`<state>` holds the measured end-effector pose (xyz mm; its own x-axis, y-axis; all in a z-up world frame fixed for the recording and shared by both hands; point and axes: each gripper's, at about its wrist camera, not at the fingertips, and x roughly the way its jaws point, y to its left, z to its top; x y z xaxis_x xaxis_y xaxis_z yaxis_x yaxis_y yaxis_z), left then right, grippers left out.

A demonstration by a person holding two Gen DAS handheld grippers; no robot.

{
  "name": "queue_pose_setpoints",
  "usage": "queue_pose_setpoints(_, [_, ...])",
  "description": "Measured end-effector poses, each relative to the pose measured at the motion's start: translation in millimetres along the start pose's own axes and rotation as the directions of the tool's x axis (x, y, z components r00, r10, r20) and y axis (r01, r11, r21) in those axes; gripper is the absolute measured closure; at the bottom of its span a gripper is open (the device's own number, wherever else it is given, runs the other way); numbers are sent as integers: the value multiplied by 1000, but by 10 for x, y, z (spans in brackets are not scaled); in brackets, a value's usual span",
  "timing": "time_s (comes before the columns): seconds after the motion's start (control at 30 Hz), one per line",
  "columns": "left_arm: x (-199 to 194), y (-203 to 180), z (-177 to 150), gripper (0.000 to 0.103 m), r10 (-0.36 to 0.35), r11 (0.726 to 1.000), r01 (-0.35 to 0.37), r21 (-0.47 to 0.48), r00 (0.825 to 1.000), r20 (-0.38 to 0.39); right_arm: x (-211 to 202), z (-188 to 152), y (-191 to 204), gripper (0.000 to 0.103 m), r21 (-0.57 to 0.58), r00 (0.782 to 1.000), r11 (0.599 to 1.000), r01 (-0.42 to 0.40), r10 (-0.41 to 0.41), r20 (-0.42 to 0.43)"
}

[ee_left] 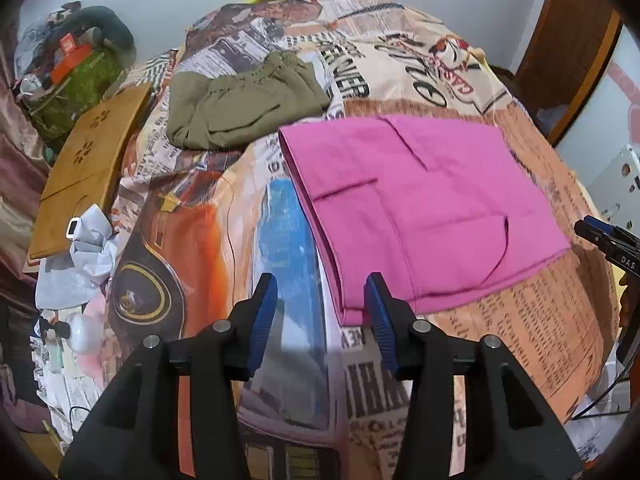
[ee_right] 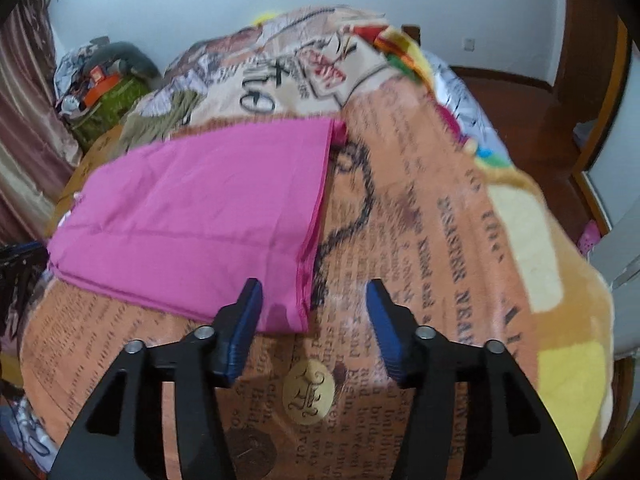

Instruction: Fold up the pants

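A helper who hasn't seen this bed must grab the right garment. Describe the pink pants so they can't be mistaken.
On the bed's newspaper-print blanket, the flat folded bright pink cloth pants lie near its middle. Unlike the rumpled olive-green cloth garment beyond them, they are smooth, rectangular and vivid pink.

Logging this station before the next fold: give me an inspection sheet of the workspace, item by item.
Surface: bed under a newspaper-print blanket.
Job's things: pink pants folded flat into a rectangle, pocket seams showing.
Clutter: olive green garment bunched beyond the pants; wooden board at the bed's left edge; crumpled white cloth; piled bags in the corner.
Grippers: left gripper open, at the pants' near left corner; right gripper open, at the near right corner; neither holds fabric.
Cables: thin dark cable at the bed's right edge.
Surroundings: pale wall, curtain, wooden door frame.
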<state>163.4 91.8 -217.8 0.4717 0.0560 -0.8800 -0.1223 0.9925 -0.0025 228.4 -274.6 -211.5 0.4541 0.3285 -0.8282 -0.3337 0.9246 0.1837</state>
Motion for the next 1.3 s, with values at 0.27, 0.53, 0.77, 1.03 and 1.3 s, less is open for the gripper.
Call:
queue_pose_setpoints(0.27, [-125,-108,227,50,-60,998,59,9,996,60,-115,219,403,49,-93,996,994,-59,64,60])
queue_pose_setpoints(0.53, [67,-602,255,42,-137,984,134,117,991,15,147,286,918,49,-163,978,964,-210,209,-18])
queue_pose_setpoints(0.77, [272,-737,144,39,-92,980,92,177,996,-7,448,198,1038,49,-173,970,957,-234,216,-112])
queue_pose_setpoints(1.03, [259,-560,64,26,-88,984,85,156,996,17,346,102,801,46,-157,982,971,-179,167,-83])
queue_pose_setpoints(1.3, [188,-410,6,22,-11,989,4,147,999,52,298,-4,487,40,-79,988,987,-141,135,-73])
